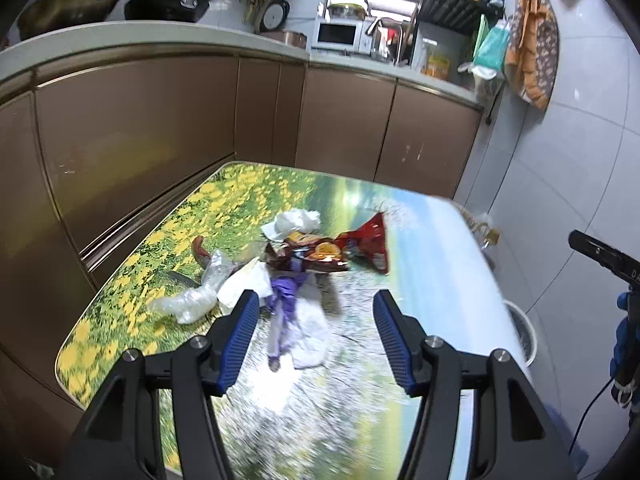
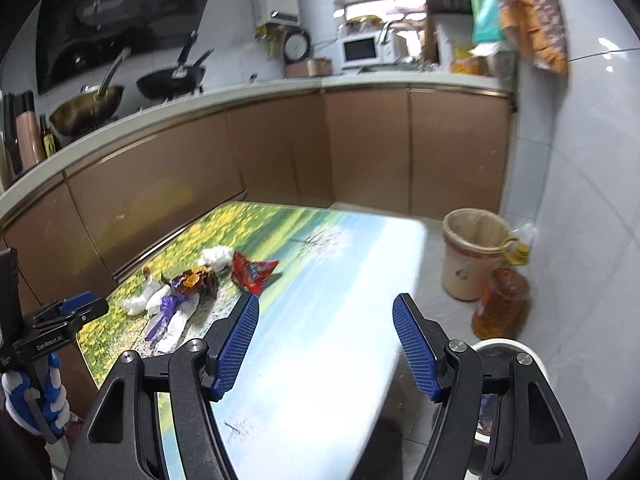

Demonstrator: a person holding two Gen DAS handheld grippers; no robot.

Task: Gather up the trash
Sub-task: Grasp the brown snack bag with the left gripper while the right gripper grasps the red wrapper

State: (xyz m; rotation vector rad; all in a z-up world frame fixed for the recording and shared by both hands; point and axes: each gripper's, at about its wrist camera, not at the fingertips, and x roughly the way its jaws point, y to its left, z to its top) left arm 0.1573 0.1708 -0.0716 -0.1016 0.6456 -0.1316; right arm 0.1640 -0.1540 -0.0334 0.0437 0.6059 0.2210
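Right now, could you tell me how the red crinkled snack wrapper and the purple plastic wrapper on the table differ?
The red crinkled snack wrapper is spread wide, its corner lifted; the purple plastic wrapper is twisted into a long narrow strip. The red one lies farther from the left gripper; the purple one lies just ahead of its fingers. Both rest untouched on the landscape-print table.

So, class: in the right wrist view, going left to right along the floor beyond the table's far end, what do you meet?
Table → lined bin → yellow bottle, mostly hidden behind the bin → oil jug by the wall.
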